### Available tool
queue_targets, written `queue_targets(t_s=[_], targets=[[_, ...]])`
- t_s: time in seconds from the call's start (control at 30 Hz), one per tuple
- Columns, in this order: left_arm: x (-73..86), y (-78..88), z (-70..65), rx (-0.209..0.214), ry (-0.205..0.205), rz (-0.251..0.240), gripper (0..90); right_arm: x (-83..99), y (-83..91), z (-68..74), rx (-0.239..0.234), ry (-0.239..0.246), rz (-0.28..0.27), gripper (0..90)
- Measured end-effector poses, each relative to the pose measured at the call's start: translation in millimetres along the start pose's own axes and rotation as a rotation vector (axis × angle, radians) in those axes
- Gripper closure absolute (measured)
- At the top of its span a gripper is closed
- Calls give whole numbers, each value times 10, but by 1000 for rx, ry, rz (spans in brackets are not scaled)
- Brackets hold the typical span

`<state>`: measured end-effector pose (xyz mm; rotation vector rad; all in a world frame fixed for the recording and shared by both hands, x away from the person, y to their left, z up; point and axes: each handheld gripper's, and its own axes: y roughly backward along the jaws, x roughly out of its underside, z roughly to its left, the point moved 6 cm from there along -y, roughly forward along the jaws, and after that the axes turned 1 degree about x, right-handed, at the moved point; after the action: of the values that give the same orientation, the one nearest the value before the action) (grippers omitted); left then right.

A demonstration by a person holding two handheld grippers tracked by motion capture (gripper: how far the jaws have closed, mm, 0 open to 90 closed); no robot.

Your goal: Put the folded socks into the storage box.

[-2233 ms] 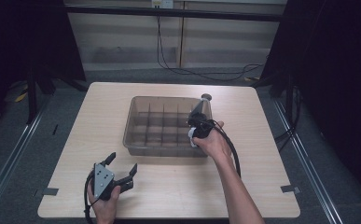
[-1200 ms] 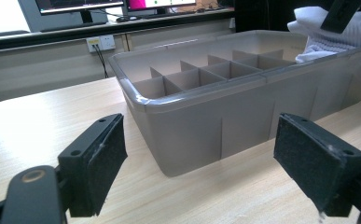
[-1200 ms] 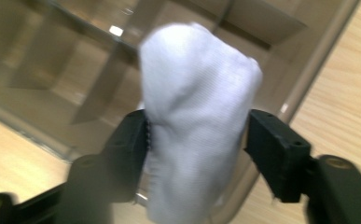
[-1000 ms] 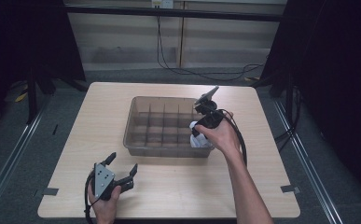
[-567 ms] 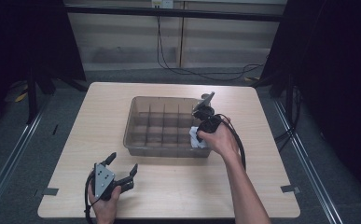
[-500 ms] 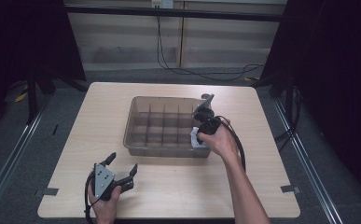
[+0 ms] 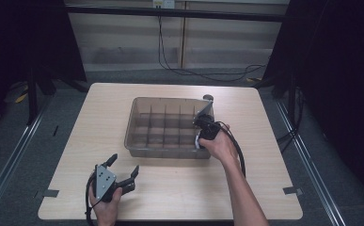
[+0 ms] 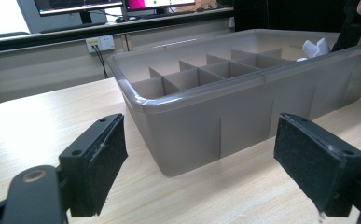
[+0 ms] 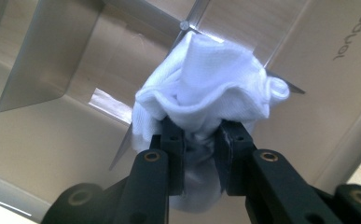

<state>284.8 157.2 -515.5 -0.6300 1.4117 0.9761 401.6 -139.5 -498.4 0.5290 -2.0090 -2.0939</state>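
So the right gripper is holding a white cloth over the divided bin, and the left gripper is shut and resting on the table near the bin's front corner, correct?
One thing is wrong: the left gripper is open, not shut. The left gripper view shows its fingers spread wide with nothing between them. The rest holds: the right gripper is clamped on the white cloth over the divided bin, as the right gripper view shows.

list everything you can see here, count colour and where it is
table: 1, light wood, centre of the floor
divided bin: 1, translucent grey, middle of the table
cloth: 1, white, bunched, pinched over a compartment at the bin's near right corner
round object: 1, dark, on the table behind the bin's far right corner, too small to identify
left gripper: 1, black, jaws wide apart, at the table's near left, facing the bin
right gripper: 1, black, shut on the cloth
hands: 2, one on each gripper
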Motion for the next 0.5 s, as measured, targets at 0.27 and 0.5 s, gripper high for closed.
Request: queue_targets(t_s=[0.27,0.5], targets=[[0,0,3,0,2,1,167,-49,-24,-15,32,8,-17,747],[0,-2,9,-5,8,0,167,-33,36,-29,4,10,-33,720]])
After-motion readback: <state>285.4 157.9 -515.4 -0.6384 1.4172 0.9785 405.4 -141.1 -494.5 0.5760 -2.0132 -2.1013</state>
